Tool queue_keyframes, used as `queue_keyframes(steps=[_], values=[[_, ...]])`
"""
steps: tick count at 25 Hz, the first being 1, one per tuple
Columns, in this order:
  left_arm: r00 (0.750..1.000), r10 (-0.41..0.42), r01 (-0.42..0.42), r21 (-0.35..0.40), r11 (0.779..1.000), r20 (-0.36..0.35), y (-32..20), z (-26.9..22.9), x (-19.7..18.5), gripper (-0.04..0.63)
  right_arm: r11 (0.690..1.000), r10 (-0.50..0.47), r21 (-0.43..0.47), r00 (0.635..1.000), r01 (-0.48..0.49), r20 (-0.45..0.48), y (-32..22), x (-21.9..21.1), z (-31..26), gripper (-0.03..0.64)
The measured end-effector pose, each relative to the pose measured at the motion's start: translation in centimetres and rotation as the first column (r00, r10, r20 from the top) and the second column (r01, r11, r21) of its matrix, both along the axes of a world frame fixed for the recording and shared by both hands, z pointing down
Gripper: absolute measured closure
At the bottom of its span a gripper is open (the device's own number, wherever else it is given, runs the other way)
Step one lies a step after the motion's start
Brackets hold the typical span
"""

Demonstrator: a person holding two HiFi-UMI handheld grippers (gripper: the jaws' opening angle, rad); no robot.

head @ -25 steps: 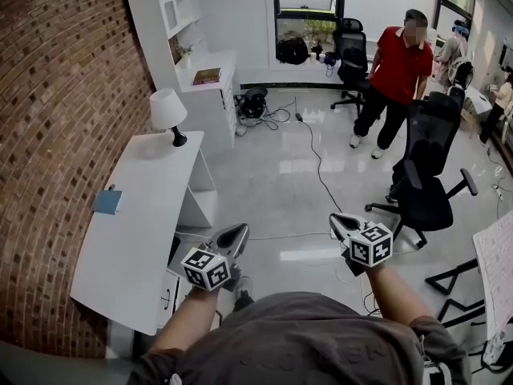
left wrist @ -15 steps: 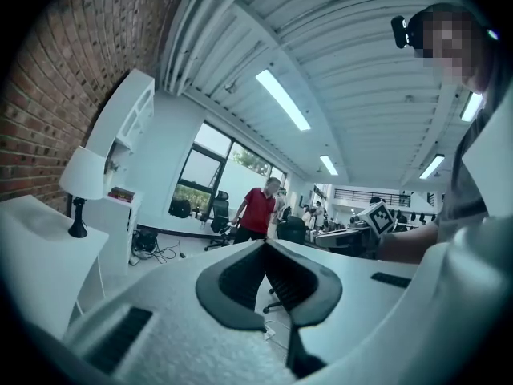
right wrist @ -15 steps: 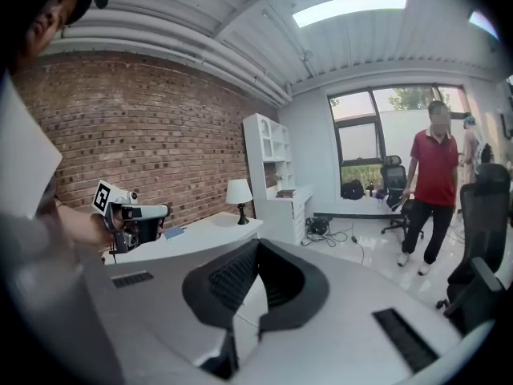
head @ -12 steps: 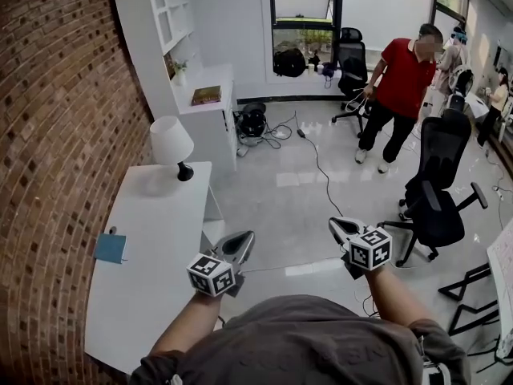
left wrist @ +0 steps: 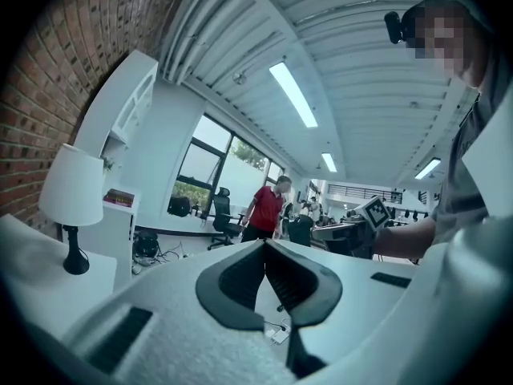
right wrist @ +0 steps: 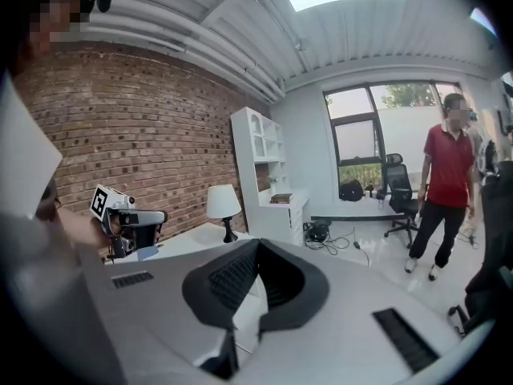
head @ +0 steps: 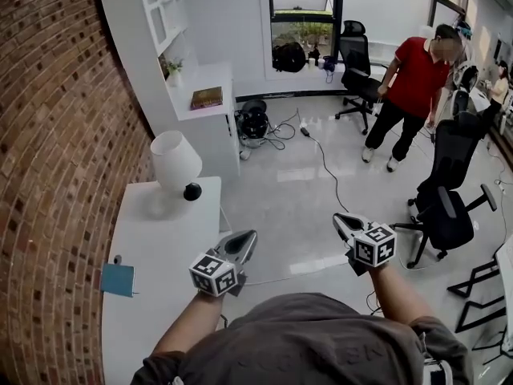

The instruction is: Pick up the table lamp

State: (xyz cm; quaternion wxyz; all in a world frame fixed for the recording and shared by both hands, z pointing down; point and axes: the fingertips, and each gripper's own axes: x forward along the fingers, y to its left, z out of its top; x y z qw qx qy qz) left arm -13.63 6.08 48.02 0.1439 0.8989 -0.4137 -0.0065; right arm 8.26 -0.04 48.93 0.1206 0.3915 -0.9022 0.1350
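Head view: table lamp, white tapered shade on round black base, stands at far end of smooth white desk, beside rough brick wall. L gripper and R gripper both clenched, nothing betw jaws, well apart from lamp. Glossy floor open right of desk edge.

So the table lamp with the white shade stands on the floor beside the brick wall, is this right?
Not quite: the table lamp stands on the white desk, not on the floor, as the head view shows. The rest holds.
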Motion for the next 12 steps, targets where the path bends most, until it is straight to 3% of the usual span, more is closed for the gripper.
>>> queue_keyframes(steps=[6,12], values=[[1.000,-0.014,0.014,-0.015,1.000,-0.010,-5.0,0.4,-0.8,0.592,1.000,0.010,-0.024,1.000,-0.010,0.004,-5.4,0.0,0.8,0.623],[0.998,-0.063,0.063,-0.025,0.998,-0.001,-10.4,1.7,-0.5,0.592,0.998,-0.045,-0.040,0.999,0.045,-0.005,-12.1,0.0,2.3,0.623]])
